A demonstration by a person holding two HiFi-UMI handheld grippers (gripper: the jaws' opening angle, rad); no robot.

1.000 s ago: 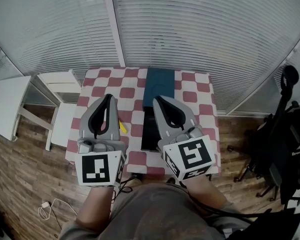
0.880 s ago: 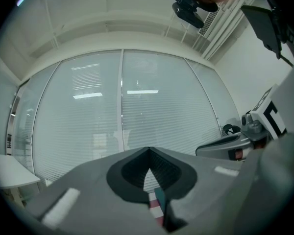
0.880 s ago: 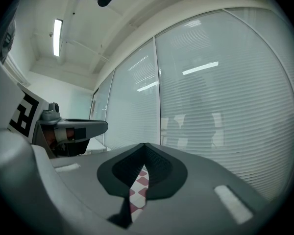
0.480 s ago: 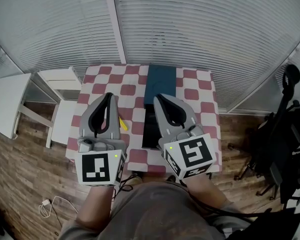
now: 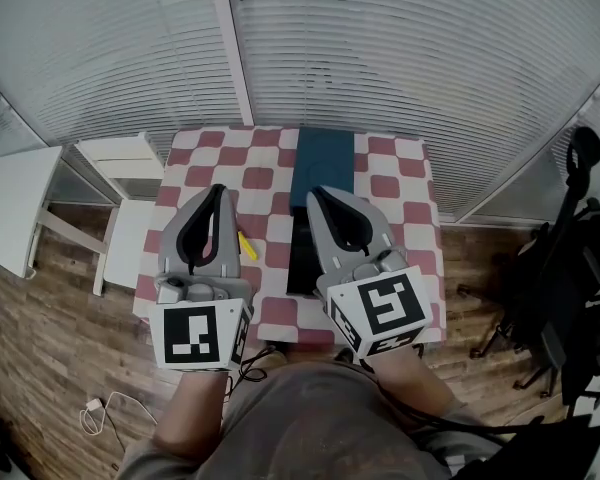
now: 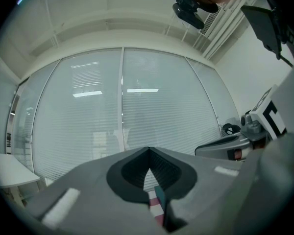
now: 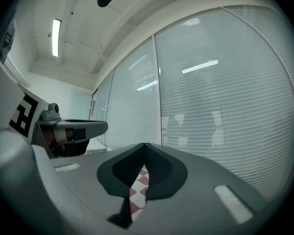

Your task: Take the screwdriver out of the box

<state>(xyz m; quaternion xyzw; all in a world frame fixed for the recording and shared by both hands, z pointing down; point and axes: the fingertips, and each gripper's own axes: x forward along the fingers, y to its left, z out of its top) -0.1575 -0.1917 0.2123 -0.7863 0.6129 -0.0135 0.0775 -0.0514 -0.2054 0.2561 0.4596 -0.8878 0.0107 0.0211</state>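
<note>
Screwdriver [image 5: 246,245] outside box [image 5: 300,260], between left hand-held gripper [image 5: 218,190] and right hand-held gripper [image 5: 316,194], both closed, empty.

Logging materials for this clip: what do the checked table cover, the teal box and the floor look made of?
Red-and-white checked table cover: probably cloth or oilcloth; printed pattern, matte, lying flat.
Dark teal rectangular box: card or plastic, can't tell which; smooth, flat, matte faces.
Brown plank floor: wood or wood-look laminate; plank seams and grain streaks show.
</note>
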